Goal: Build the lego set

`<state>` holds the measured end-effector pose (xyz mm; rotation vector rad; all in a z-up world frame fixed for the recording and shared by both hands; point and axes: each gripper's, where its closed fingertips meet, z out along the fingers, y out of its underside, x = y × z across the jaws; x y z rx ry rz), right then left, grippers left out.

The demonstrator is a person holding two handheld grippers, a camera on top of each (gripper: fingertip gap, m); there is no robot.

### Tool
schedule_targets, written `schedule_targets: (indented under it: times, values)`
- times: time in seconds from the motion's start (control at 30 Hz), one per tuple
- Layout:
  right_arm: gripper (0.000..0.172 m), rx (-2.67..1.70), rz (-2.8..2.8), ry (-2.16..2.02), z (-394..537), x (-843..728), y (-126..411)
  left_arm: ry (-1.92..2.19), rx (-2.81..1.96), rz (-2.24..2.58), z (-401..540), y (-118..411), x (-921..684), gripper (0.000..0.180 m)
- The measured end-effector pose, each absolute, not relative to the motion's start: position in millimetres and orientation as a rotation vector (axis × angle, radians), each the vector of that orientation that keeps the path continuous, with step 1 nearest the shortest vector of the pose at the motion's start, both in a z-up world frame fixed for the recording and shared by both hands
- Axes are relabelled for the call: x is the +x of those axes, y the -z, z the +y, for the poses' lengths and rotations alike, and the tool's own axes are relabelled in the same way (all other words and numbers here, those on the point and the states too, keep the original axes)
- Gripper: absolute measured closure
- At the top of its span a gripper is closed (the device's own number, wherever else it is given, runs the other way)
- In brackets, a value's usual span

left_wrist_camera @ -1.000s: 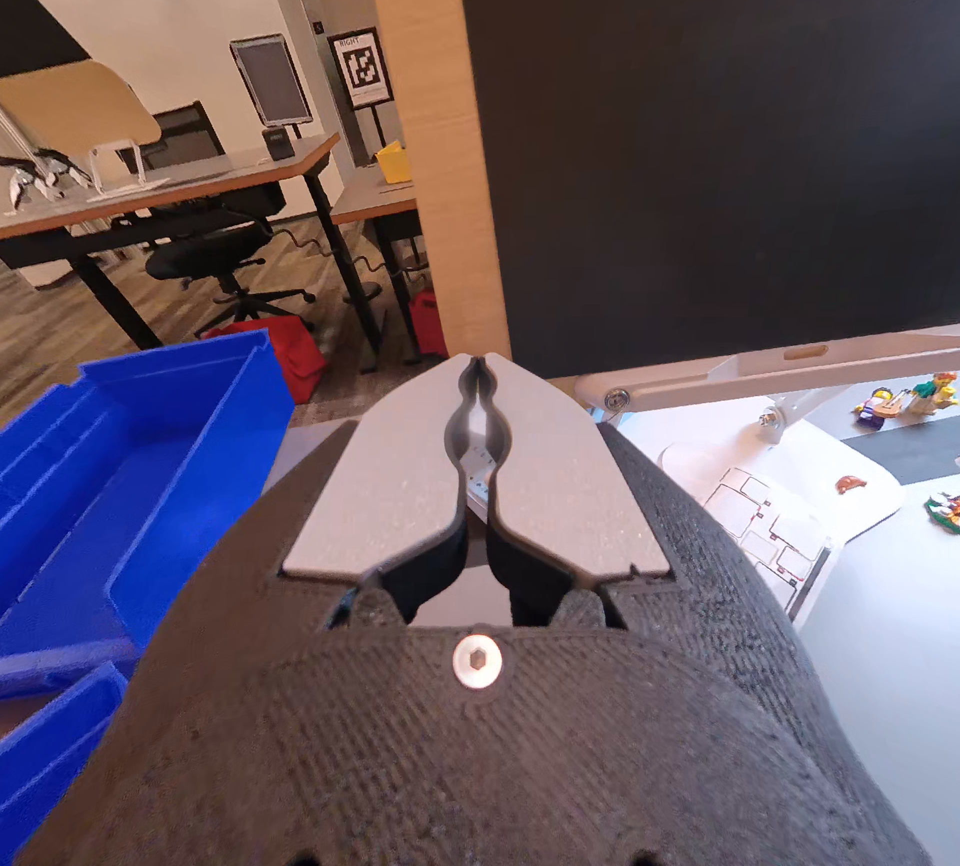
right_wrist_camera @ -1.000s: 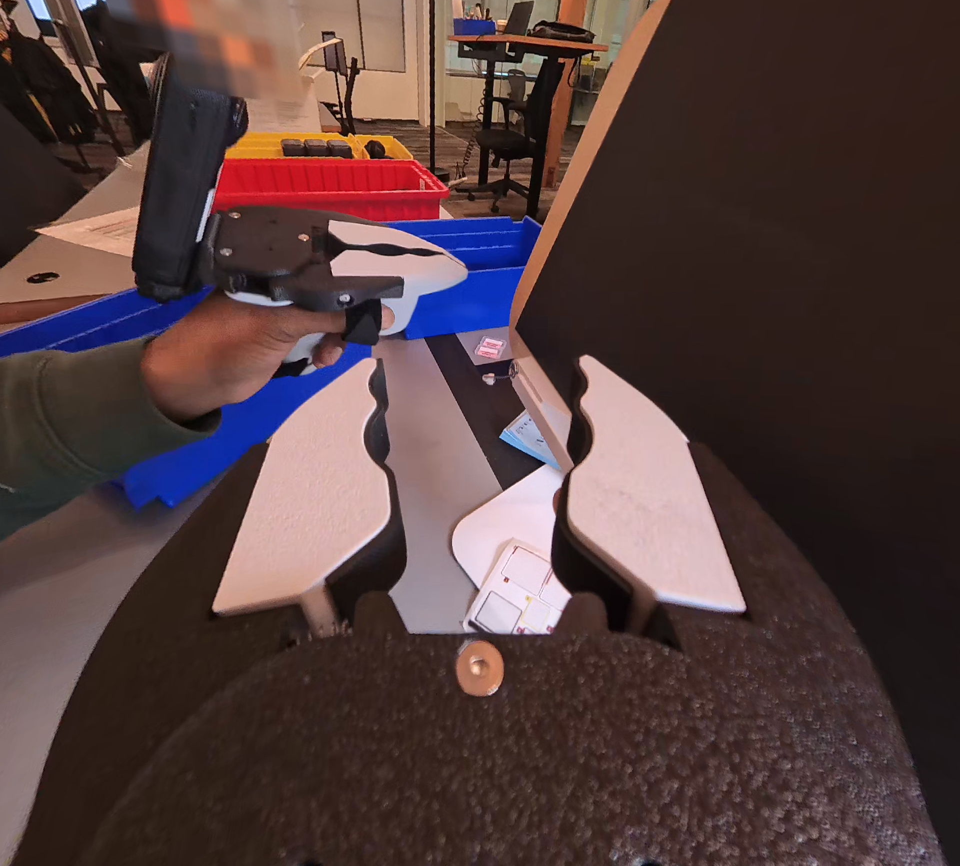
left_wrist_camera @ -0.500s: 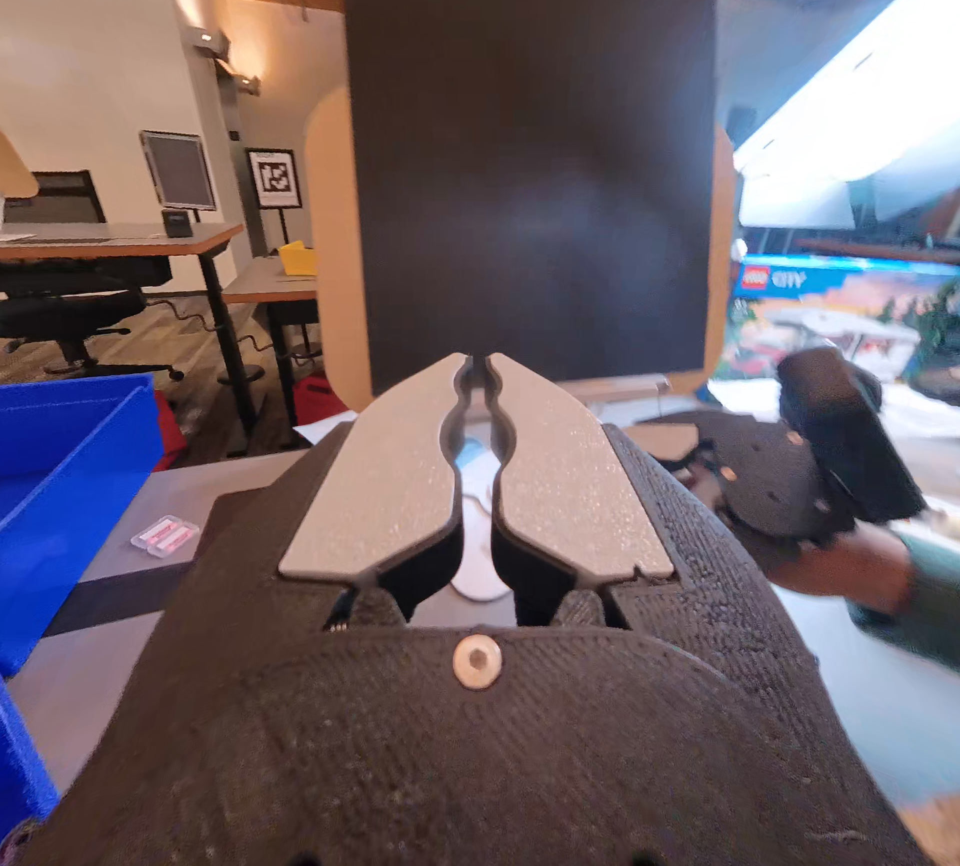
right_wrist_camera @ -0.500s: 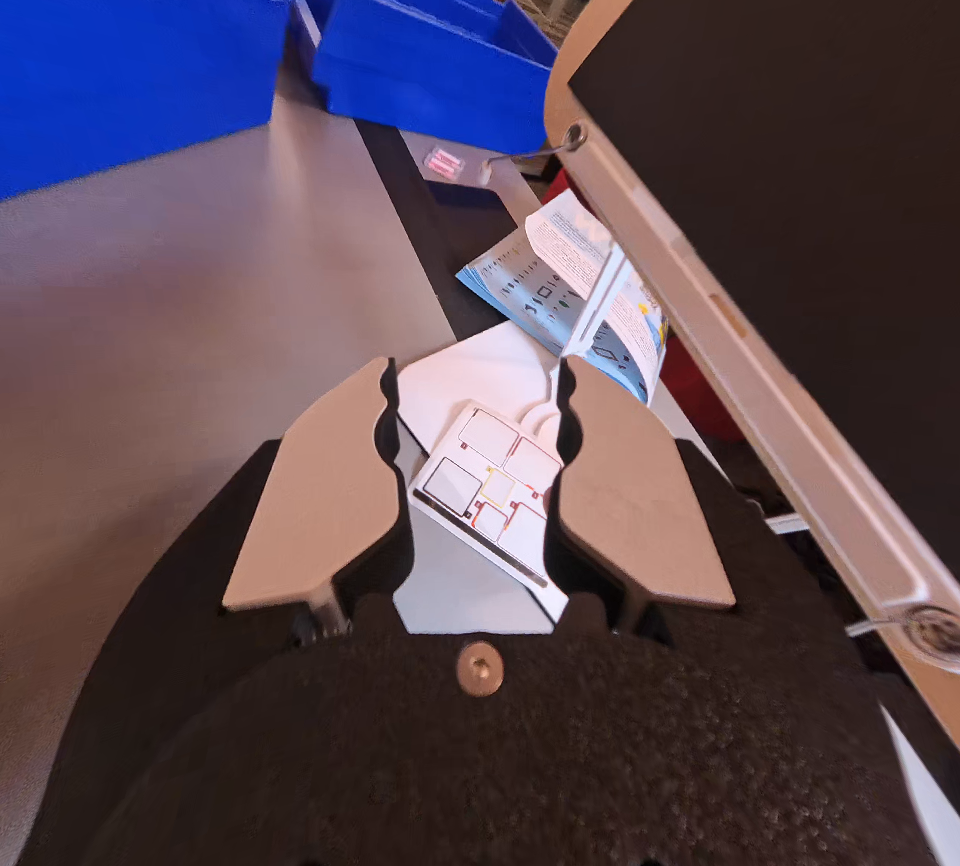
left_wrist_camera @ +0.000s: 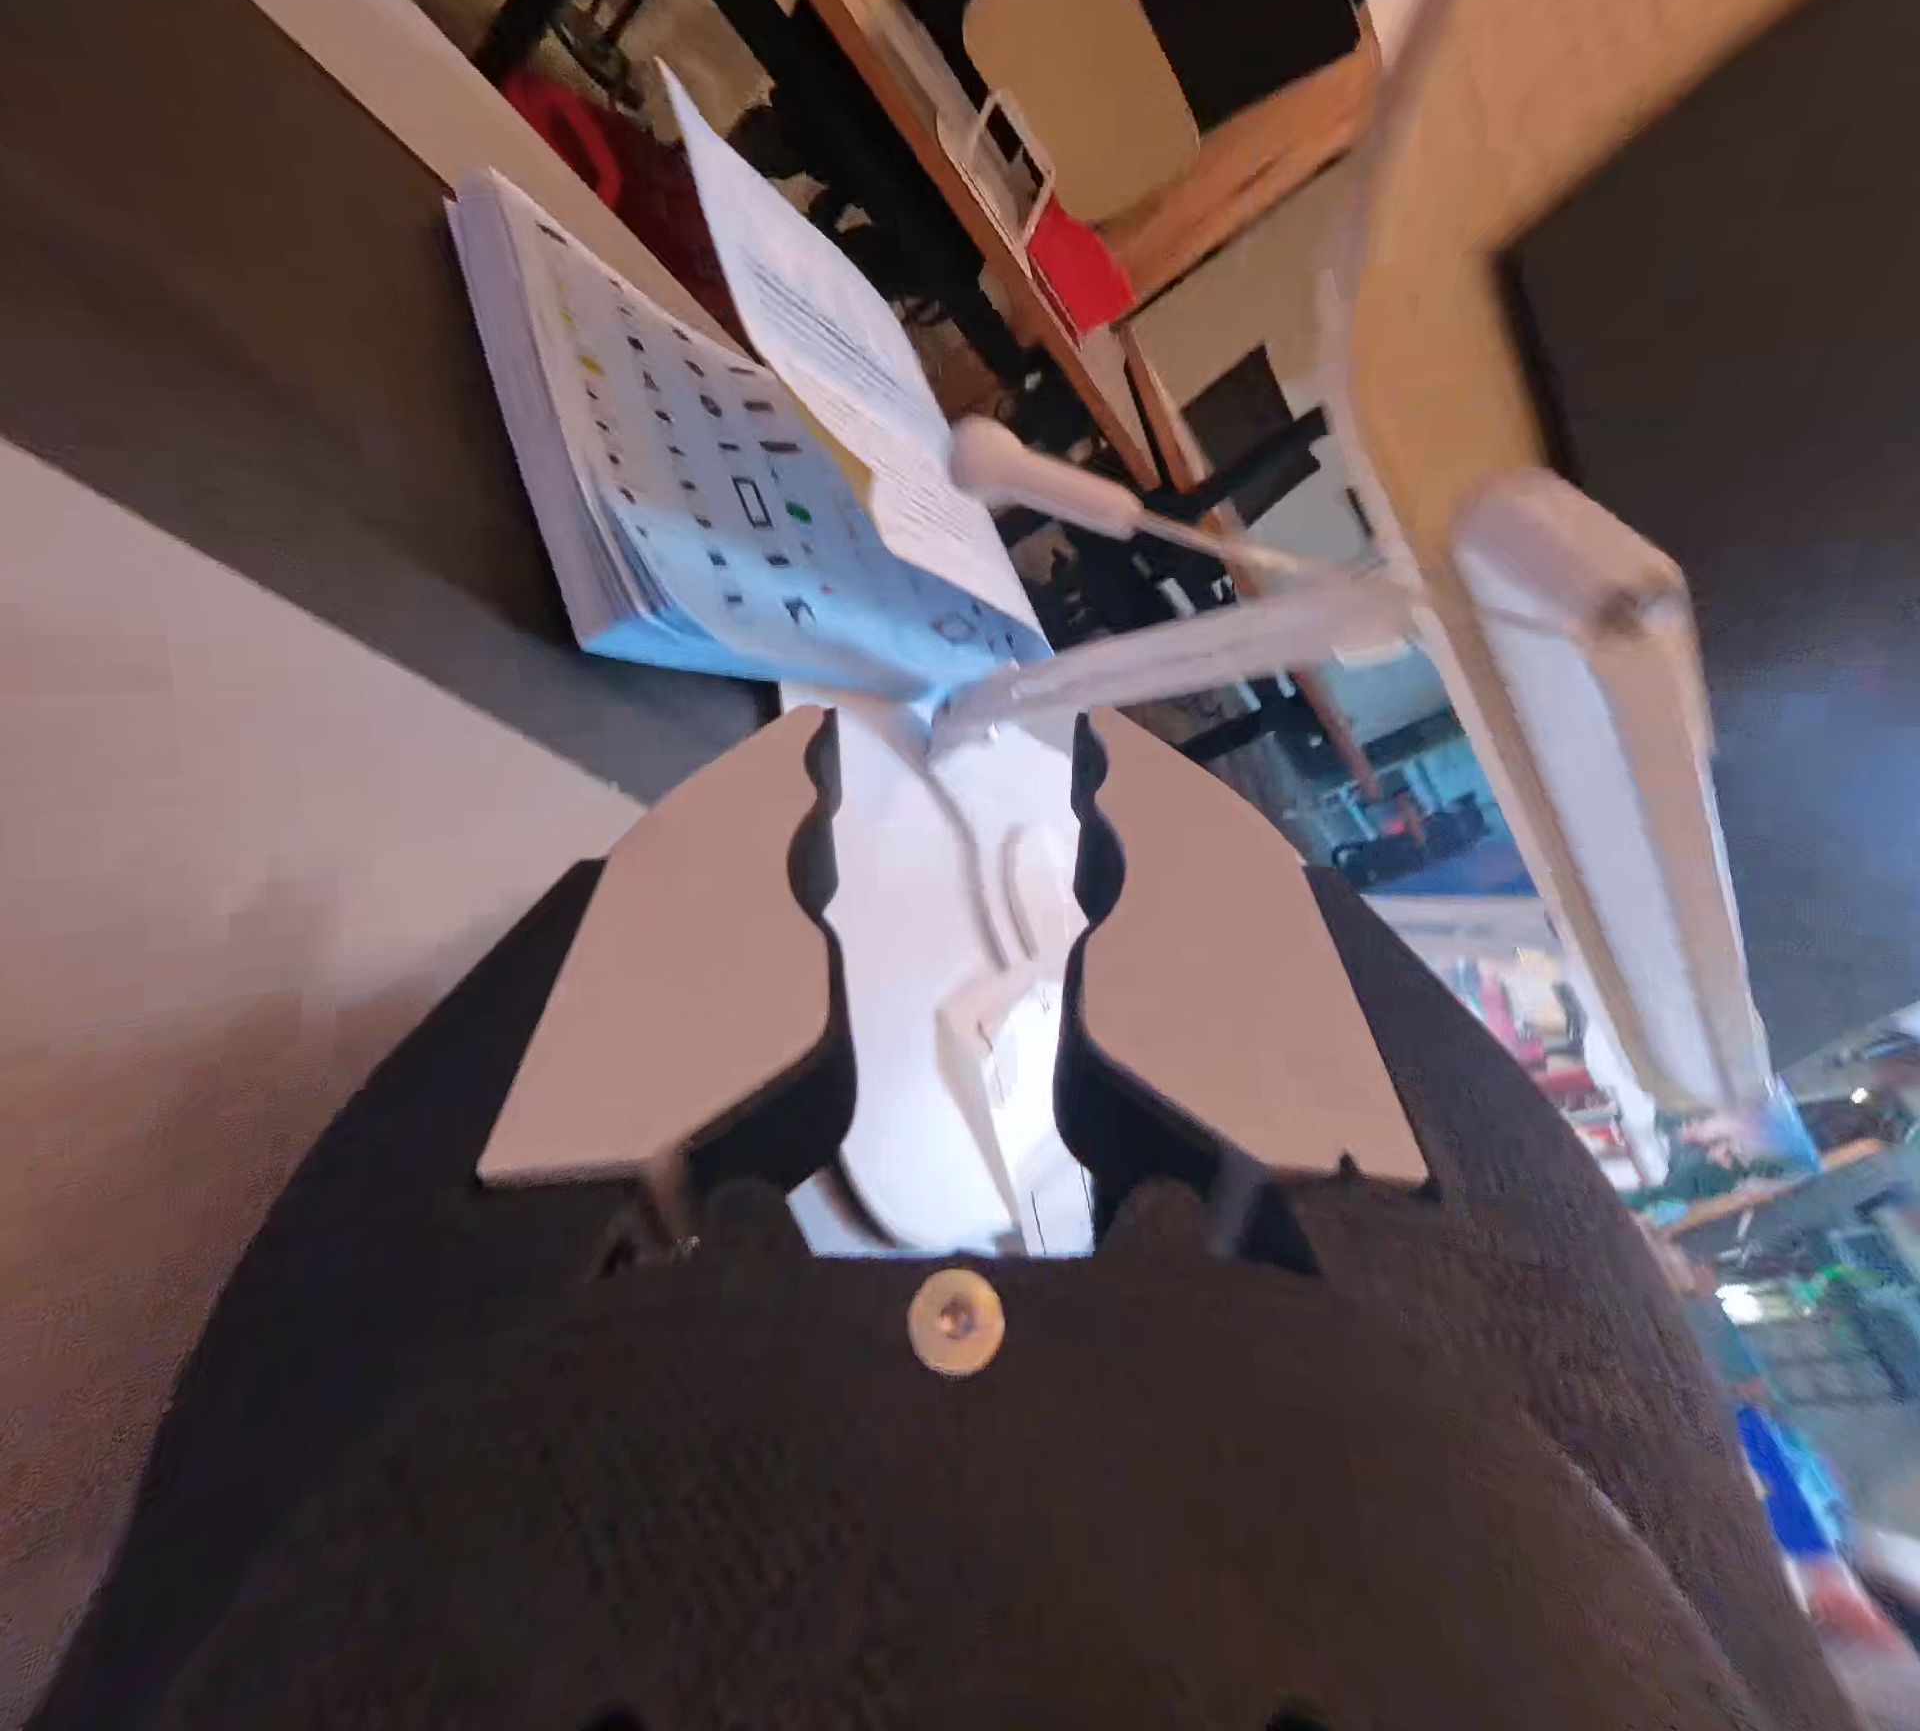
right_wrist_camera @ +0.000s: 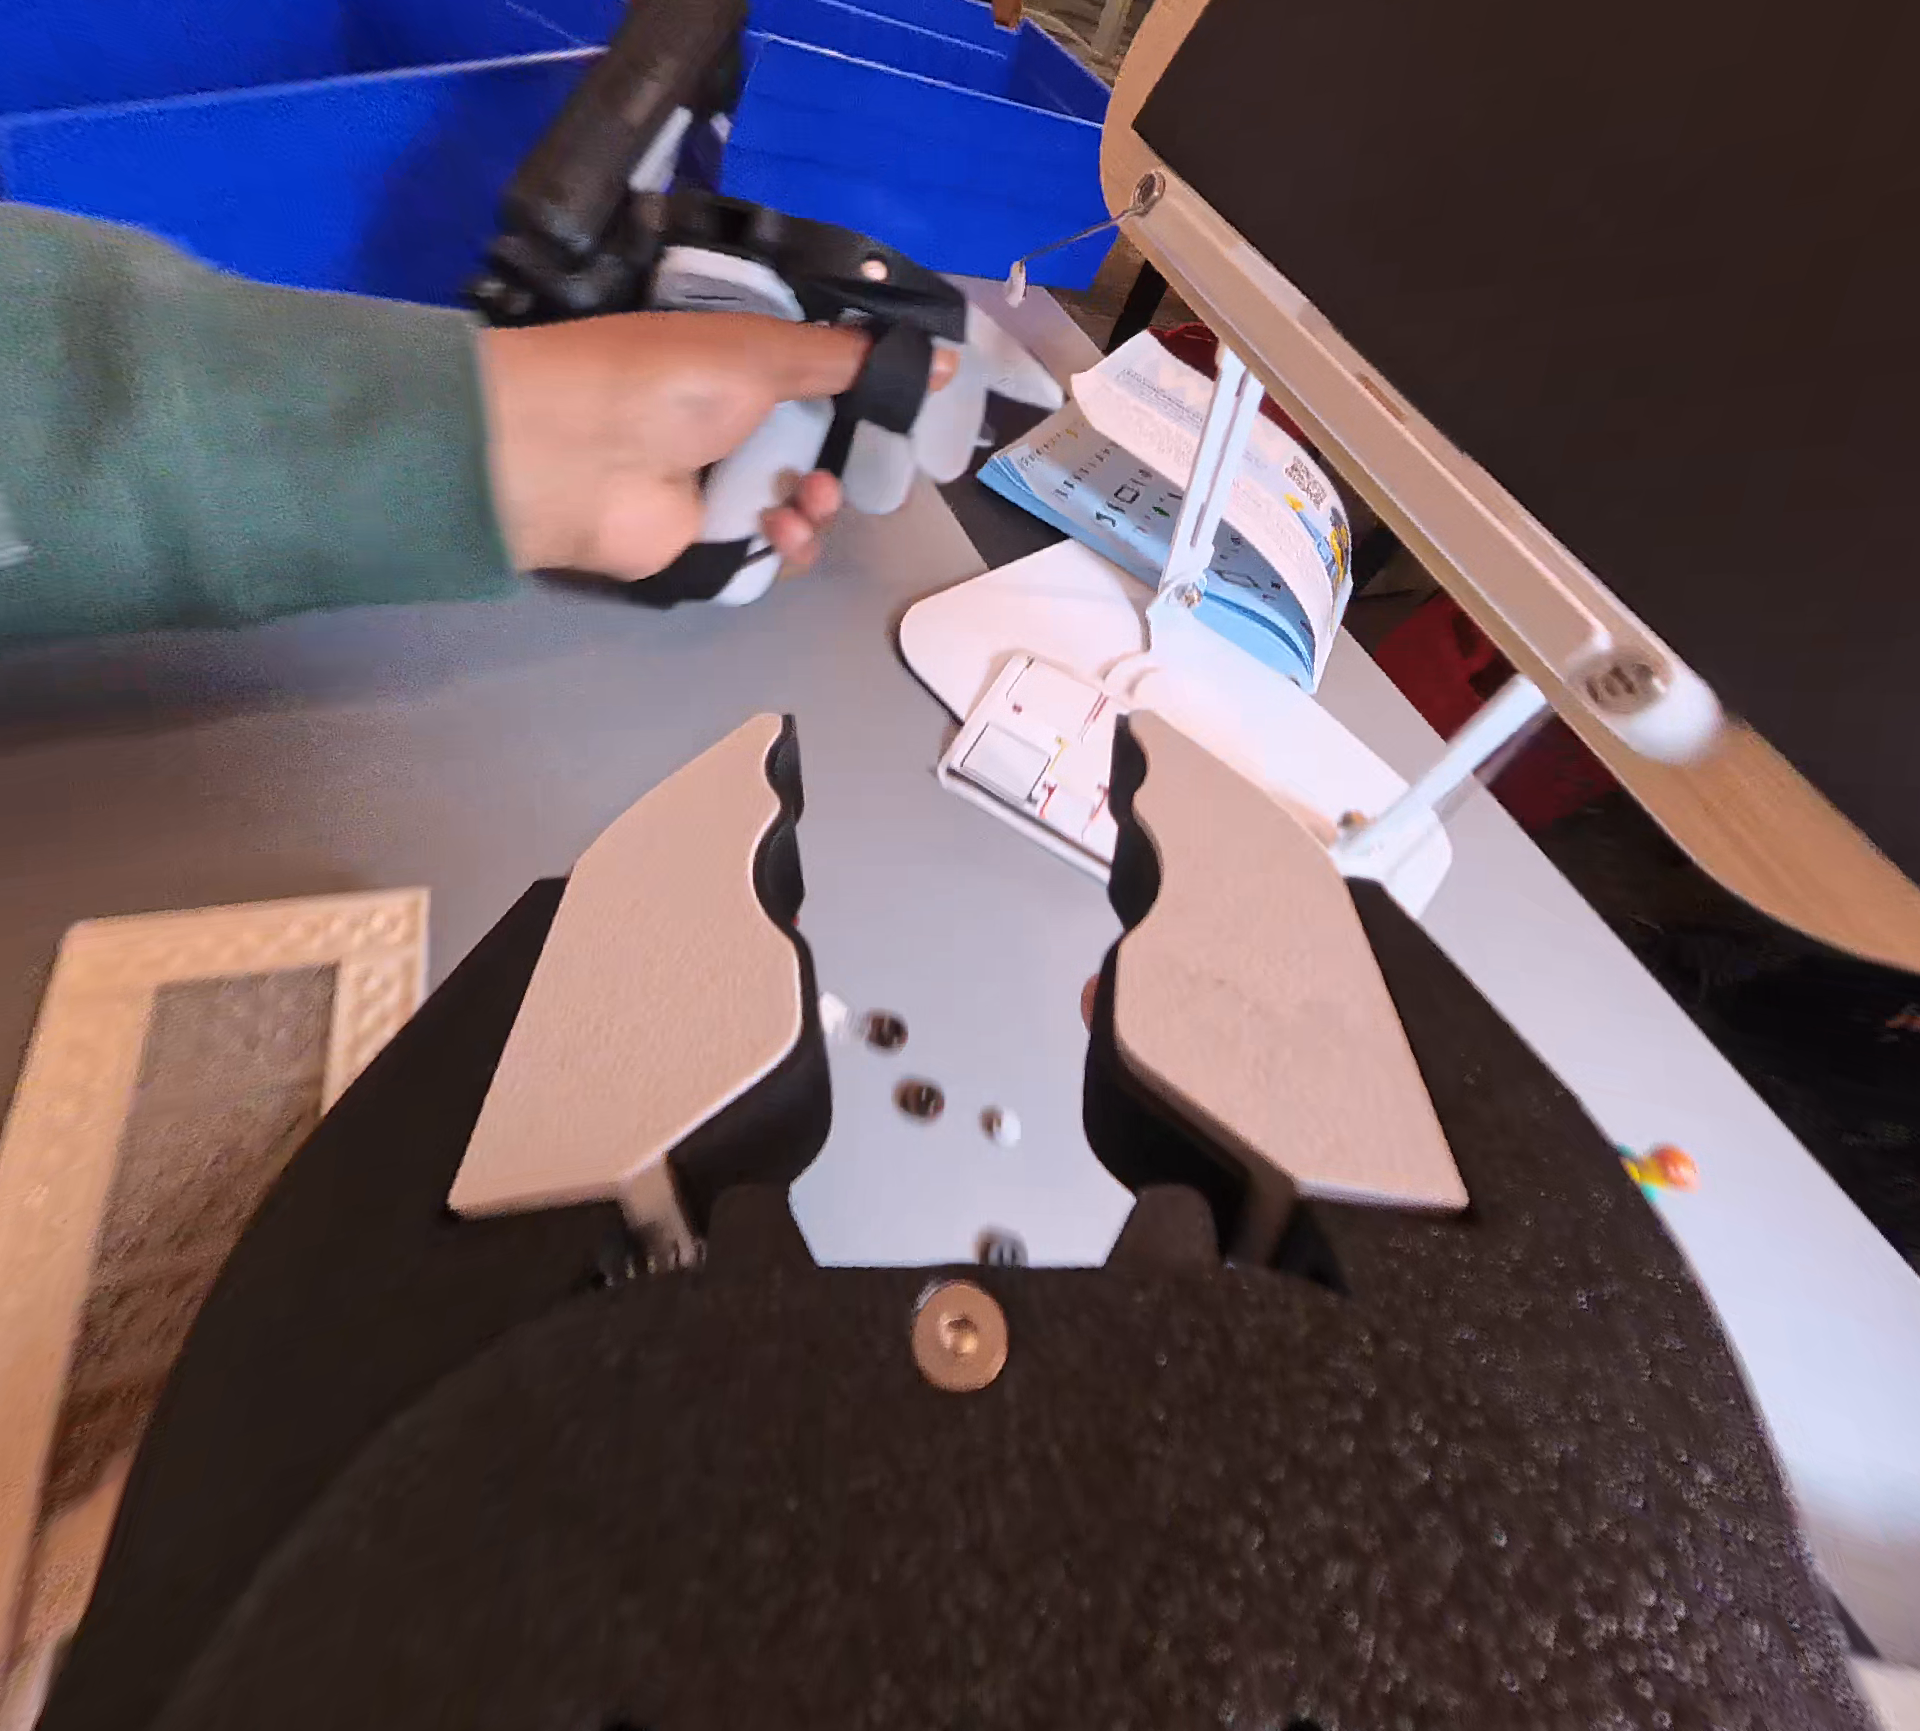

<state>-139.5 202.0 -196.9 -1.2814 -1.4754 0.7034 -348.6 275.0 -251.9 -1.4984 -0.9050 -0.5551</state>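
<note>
The booklet (right_wrist_camera: 1195, 528) lies open at the far edge of the bench (right_wrist_camera: 520, 746), its long axis running away from you toward the right. One loose page (left_wrist_camera: 831, 351) stands curled up off the stack. A thin white arm (right_wrist_camera: 1210, 476) of the stand crosses in front of it, rising to the tilted wood-edged board (right_wrist_camera: 1455, 486) with a black face.

Your left gripper (left_wrist_camera: 951, 725) points at the booklet from just beside it, fingers (left_wrist_camera: 717, 933) moderately apart and pressing on nothing, with the stand's white base (left_wrist_camera: 935, 954) showing between them.

Your right gripper (right_wrist_camera: 951, 725) sits farther back, fingers (right_wrist_camera: 665, 933) wide and bare above the grey bench. Its right fingertip overlaps a small white card (right_wrist_camera: 1039, 756) lying on the stand's base.

The bench edge runs close along the booklet's right side, and the board overhangs it. Blue bins (right_wrist_camera: 312, 123) wall off the far left. A pale framed tile (right_wrist_camera: 187, 1110) lies at near left. Open bench lies between tile and stand.
</note>
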Motion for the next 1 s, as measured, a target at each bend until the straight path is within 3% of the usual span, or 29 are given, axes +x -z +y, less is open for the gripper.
schedule_targets:
  times: [0.03, 0.2, 0.3, 0.57, 1.0]
  values:
    - [0.116, -1.281, -1.476, -0.705, 200, -128, 196, 0.559, -1.492, -0.928, 284, 256, -356, 0.136]
    - [0.116, -1.288, -1.485, -0.715, 191, -81, 196, 0.505, -1.452, -0.964, 318, 264, -390, 0.145]
    - [0.117, -1.297, -1.479, -0.742, 187, -66, 199, 0.553, -1.389, -0.969, 326, 261, -406, 0.180]
    - [0.119, -1.277, -1.506, -0.782, 175, -65, 207, 0.420, -1.438, -0.991, 266, 246, -418, 0.180]
    - [0.120, -1.183, -1.530, -0.805, 138, -82, 186, 0.242, -1.565, -0.708, 179, 171, -361, 0.180]
